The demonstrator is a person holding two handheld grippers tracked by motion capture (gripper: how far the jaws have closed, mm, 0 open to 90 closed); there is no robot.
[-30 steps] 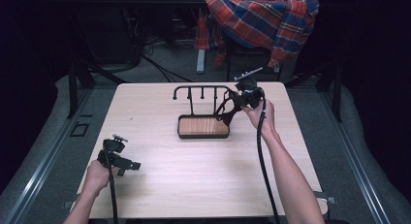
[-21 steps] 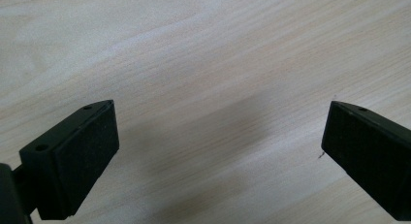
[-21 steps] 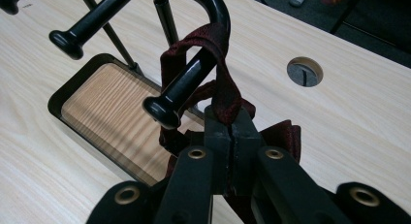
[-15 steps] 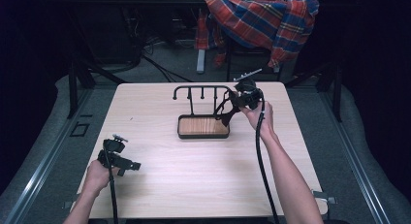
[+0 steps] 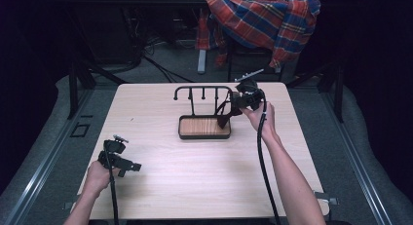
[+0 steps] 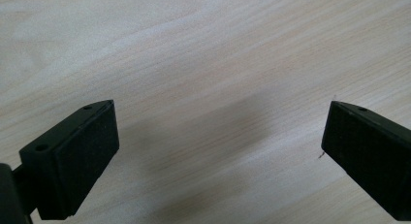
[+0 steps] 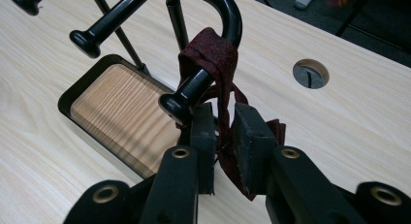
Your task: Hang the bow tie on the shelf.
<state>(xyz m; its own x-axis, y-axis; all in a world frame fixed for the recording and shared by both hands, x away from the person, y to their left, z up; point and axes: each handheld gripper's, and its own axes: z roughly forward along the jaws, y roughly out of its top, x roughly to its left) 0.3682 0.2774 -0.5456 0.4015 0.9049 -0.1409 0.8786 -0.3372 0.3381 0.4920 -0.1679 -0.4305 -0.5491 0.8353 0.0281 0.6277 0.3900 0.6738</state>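
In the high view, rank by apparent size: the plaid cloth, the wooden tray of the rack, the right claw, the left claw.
1. plaid cloth, by far the largest.
2. wooden tray.
3. right claw and left claw look about alike; the left sits nearer the camera, so no ranking between them.

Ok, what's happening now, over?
Left gripper open, over bare table. Right gripper shut on dark red cloth, draped over rack hook. Nothing in the way.
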